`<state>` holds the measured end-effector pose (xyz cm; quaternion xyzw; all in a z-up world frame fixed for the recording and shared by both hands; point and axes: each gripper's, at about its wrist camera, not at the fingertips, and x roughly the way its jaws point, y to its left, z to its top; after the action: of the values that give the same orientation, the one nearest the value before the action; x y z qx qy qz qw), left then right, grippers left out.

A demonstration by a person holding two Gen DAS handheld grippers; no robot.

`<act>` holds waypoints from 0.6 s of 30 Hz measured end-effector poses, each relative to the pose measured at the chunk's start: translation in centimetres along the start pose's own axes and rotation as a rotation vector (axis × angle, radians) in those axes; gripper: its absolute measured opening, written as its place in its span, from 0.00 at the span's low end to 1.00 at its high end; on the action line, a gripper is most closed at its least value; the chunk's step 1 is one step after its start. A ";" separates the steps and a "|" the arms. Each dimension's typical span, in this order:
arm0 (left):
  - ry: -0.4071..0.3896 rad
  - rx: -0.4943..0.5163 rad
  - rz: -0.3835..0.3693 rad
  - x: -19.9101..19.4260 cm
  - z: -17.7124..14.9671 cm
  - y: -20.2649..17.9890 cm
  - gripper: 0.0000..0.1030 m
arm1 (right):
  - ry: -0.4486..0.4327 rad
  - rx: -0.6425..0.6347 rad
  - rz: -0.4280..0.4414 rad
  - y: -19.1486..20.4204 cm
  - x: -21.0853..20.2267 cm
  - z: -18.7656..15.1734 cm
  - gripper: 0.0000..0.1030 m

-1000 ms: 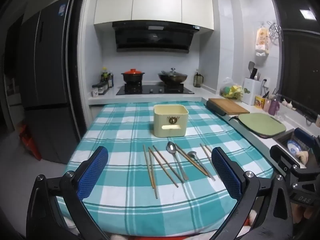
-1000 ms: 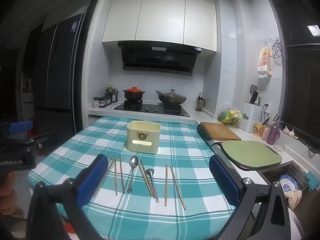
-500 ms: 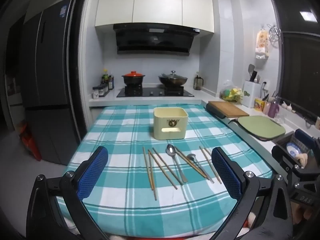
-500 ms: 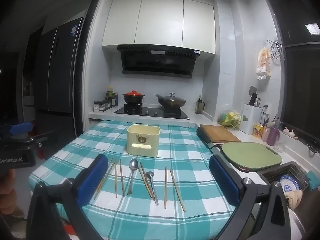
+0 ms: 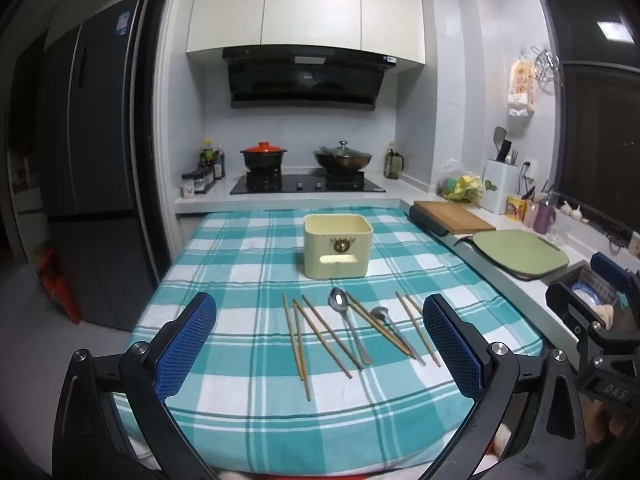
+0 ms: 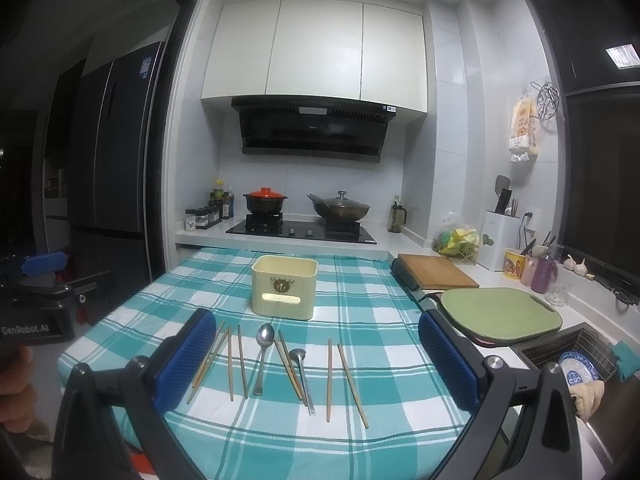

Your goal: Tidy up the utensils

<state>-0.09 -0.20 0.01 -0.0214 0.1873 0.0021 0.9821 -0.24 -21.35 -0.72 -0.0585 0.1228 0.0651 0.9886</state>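
Several wooden chopsticks (image 5: 298,334) and two metal spoons, a larger one (image 5: 347,322) and a smaller one (image 5: 394,332), lie in a row on the teal checked tablecloth (image 5: 248,280). A cream utensil holder (image 5: 337,245) stands upright behind them. The same chopsticks (image 6: 230,360), spoons (image 6: 262,354) and holder (image 6: 285,286) show in the right wrist view. My left gripper (image 5: 320,344) is open and empty, held in front of the utensils near the table's front edge. My right gripper (image 6: 316,364) is open and empty, also before the row.
A stove (image 5: 306,186) with a red-lidded pot (image 5: 263,156) and a wok (image 5: 342,158) is at the back. A wooden board (image 5: 454,216), a green board (image 5: 520,250) and a sink (image 6: 568,360) are on the right counter. A fridge (image 5: 92,168) stands left.
Both grippers have risen and drawn back slightly, so the table and utensils sit lower in the views. Both stay open; the utensils have not moved.
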 end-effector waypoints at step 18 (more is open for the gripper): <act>0.010 -0.005 0.003 0.5 0.3 0.1 1.00 | 0.011 0.001 -0.010 -0.8 0.4 0.3 1.00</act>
<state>0.47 -0.13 0.10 -0.0237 0.1924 0.0037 0.9810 0.30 -22.06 -0.39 -0.0592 0.1279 0.0599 0.9882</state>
